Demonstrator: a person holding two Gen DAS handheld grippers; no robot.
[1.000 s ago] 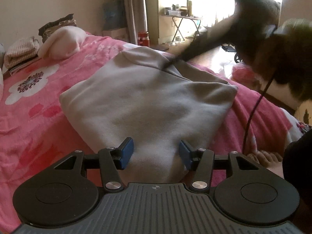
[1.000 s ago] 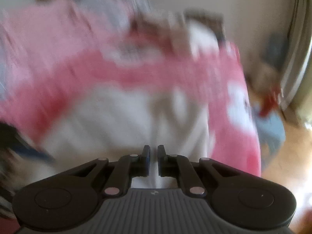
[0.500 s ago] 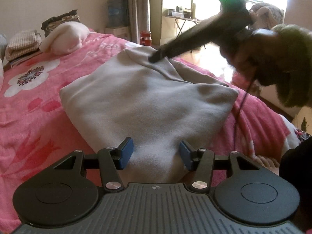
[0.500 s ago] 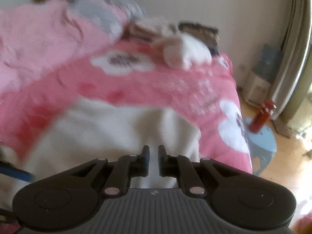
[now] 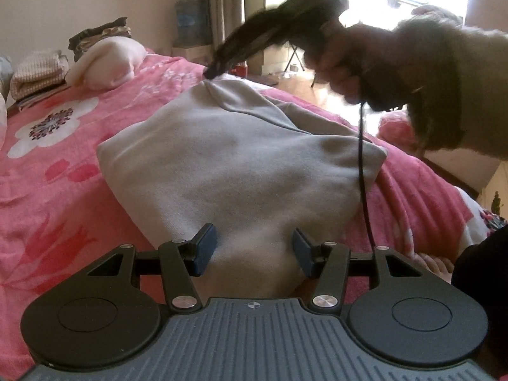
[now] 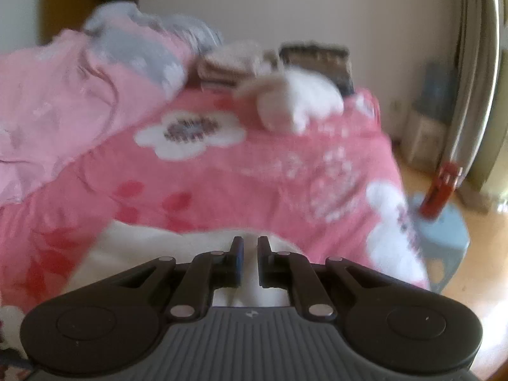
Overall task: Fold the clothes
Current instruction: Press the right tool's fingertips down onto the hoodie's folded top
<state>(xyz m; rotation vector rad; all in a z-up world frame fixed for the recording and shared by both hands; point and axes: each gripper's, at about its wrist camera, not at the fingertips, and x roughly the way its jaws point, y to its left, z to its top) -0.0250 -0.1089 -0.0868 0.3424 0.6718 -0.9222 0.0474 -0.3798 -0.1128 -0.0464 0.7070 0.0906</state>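
Beyond the blurred pink bedspread [image 6: 222,184], right gripper [image 6: 247,262] pinches the grey garment [image 5: 241,165]; left gripper [image 5: 252,250] gapes over its hem.

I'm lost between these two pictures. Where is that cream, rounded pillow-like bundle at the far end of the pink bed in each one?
Left wrist view: the cream bundle lies upper left, beyond the grey garment.
Right wrist view: the same bundle lies above centre, slightly right, blurred.
Shared landmark: the big white flower on the pink blanket, at and, just nearer the camera than the bundle.
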